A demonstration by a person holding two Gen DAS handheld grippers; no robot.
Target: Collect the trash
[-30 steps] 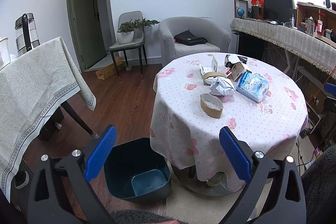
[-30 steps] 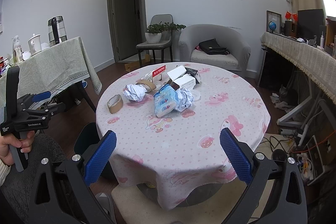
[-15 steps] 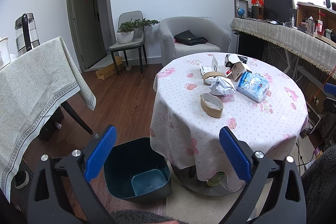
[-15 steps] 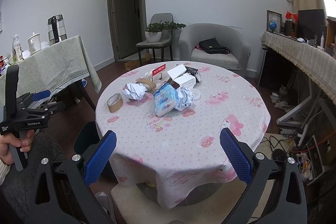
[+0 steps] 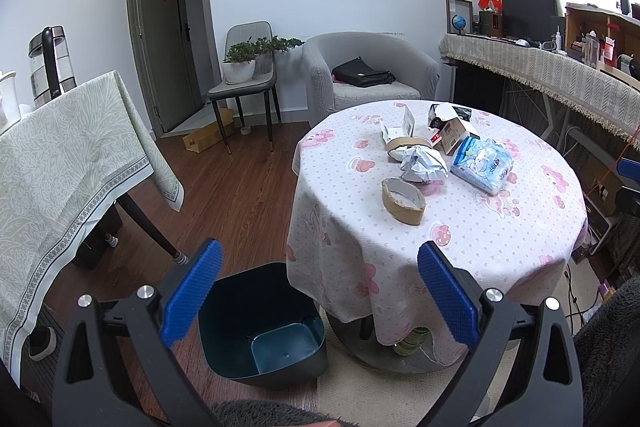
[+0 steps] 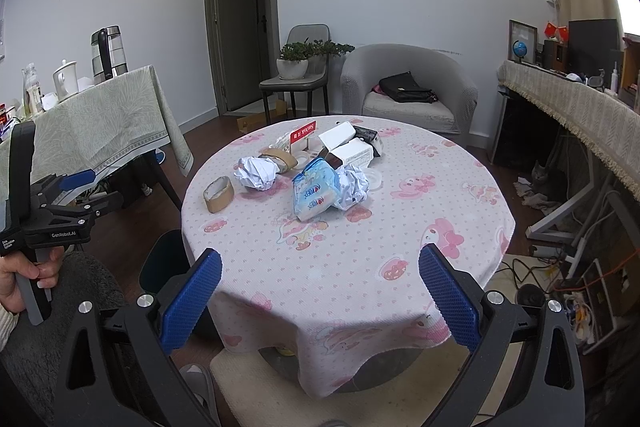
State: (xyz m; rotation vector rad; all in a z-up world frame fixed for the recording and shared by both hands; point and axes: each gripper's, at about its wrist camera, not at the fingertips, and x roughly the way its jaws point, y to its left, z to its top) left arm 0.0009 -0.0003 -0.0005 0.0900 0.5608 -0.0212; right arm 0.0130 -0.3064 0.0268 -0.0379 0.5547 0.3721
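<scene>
The left gripper hangs low with its blue fingers spread wide and nothing between them; the right gripper is just as wide apart and just as empty. Ahead of both, on the round table, lies the rubbish. Nearest the left gripper, ahead and a little to its right, sits a spent tape roll, stiff cardboard and light, best pinched across one wall of the ring. Just beyond it is a crumpled paper ball, soft and nearly weightless (it should squash and hold anywhere). The blue tissue pack looks slick and limp, so I'd take it by an edge fold. The dark bin waits on the floor right below the left gripper, empty so far.
</scene>
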